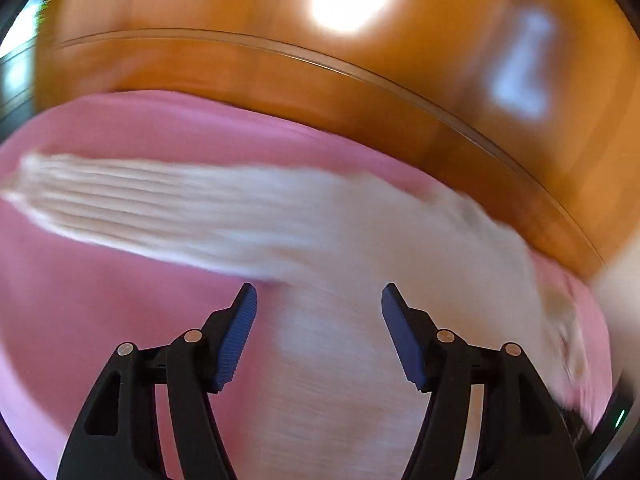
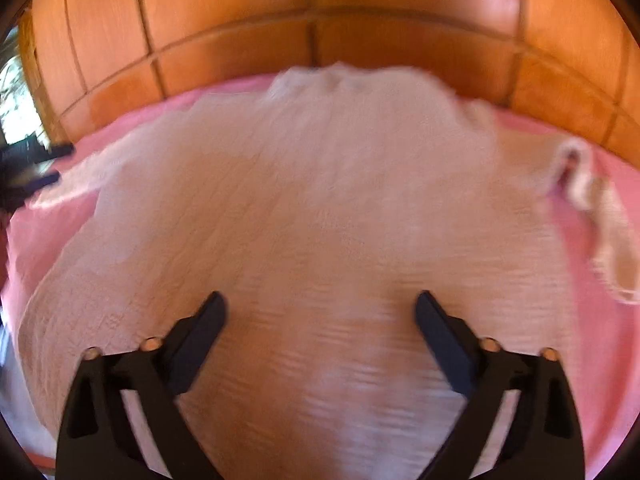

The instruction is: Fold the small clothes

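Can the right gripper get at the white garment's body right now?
Probably yes: the right gripper hangs open over the white garment spread on the pink cloth, with nothing between its fingers and the fabric.

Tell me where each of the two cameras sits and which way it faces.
Left wrist: sits on the left claw, angled down at a white sleeve laid over the pink cloth; only its own open fingers show.
Right wrist: sits on the right claw, angled down over the white garment; open fingers show, the other claw at left edge.
Shared: garment, pink cloth, wooden panelling.
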### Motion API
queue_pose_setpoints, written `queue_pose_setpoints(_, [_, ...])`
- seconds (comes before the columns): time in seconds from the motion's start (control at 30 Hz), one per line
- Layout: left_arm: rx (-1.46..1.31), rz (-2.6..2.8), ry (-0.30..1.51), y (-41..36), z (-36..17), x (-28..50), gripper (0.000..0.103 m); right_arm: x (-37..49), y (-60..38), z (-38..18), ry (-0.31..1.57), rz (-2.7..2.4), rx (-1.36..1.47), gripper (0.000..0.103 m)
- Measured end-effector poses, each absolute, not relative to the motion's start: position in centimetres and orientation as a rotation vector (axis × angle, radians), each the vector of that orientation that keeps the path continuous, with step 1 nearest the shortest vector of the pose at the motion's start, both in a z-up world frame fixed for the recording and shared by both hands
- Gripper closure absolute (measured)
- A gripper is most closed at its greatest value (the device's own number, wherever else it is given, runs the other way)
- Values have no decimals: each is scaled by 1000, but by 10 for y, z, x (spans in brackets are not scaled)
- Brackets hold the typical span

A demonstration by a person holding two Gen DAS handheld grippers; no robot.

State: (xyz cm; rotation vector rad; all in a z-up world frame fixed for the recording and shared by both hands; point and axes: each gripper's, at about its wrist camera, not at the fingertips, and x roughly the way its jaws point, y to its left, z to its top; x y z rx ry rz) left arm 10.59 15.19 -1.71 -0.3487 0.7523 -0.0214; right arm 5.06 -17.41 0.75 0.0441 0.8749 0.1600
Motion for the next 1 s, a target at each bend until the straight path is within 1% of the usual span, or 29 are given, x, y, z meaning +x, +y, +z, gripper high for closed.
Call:
queue_pose_setpoints(0.03, [-312, -81, 768, 125, -23, 107, 39, 49, -192, 13, 852, 115, 71, 15])
queue_pose_setpoints(0.1, [-265, -158, 803, 87, -38, 107, 39, 48, -239, 20, 821, -7, 117, 18])
queue_pose_setpoints(0.13, [-253, -180, 817, 78, -42, 111, 39, 49, -256, 20, 823, -52, 116, 19])
queue_pose_setpoints(0.23, [-194, -194, 861, 56, -62, 114, 39, 60, -305, 9, 853, -175, 44, 24])
queue_pose_setpoints(0.33, [-180, -204, 865, 56, -76, 113, 29, 76, -329, -11, 916, -227, -50, 27])
queue_pose_setpoints(0.37, [-181, -212, 864, 57, -77, 116, 26, 82, -337, -21, 946, -240, -82, 35])
queue_pose_setpoints(0.4, [-181, -217, 866, 57, -78, 118, 26, 85, -343, -25, 960, -241, -93, 49])
queue_pose_setpoints(0.43, [-179, -217, 866, 56, -78, 117, 25, 89, -351, -28, 965, -239, -98, 55])
queue_pose_setpoints(0.5, [-175, -224, 864, 53, -79, 116, 22, 90, -360, -25, 970, -250, -107, 98])
queue_pose_setpoints(0.7, [-158, -221, 865, 42, -79, 121, 21, 75, -430, 55, 781, -309, 114, 97])
queue_pose_setpoints(0.8, [-151, -218, 867, 41, -79, 123, 20, 74, -476, 79, 730, -374, 193, 97])
queue_pose_setpoints(0.9, [-144, -218, 870, 40, -79, 125, 20, 85, -513, 83, 729, -454, 219, 97])
queue_pose_setpoints(1.0, [-131, -216, 876, 38, -79, 127, 18, 103, -561, 72, 760, -563, 257, 98])
